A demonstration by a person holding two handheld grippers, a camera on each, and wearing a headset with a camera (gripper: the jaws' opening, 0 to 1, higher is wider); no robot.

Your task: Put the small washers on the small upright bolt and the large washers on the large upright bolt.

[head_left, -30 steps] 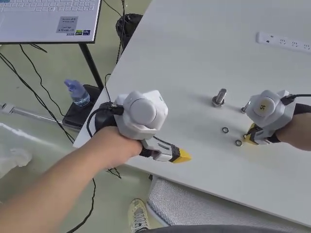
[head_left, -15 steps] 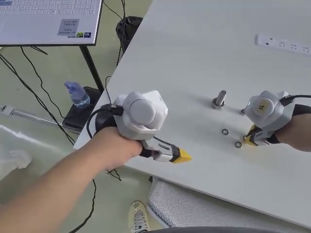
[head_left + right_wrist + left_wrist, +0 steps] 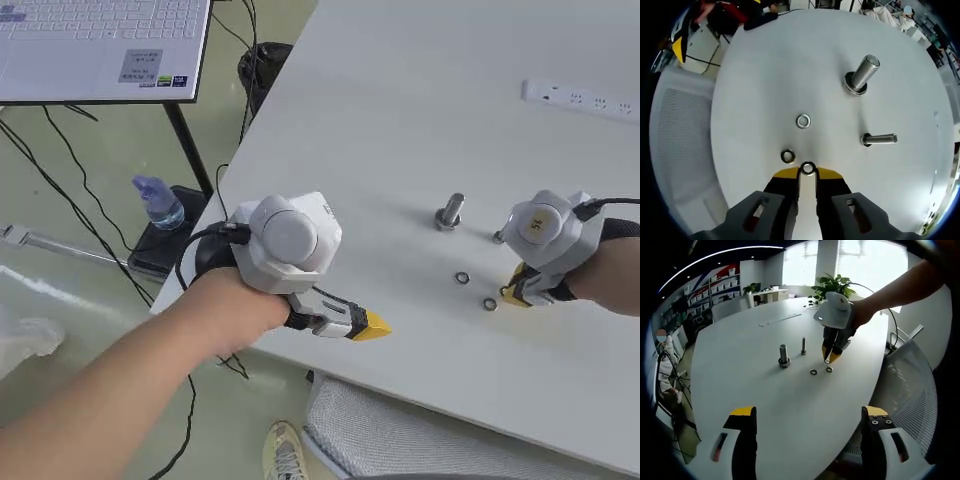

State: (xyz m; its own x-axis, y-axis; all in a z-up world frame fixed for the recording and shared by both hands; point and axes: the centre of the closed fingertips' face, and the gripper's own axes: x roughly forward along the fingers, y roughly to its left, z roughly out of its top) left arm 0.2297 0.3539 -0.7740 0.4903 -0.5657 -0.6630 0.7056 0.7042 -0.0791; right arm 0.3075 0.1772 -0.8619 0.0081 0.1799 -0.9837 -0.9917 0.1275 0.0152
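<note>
washer (image 3: 808, 168) (shiny metal ring) pinched in right hand-held gripper (image 3: 808, 173).

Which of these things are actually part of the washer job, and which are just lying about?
For the job:
large bolt
small bolt
loose washer
second loose washer
held washer, pinched in the right gripper
left gripper, open

Just lying about:
laptop
water bottle
power strip
chair
</note>
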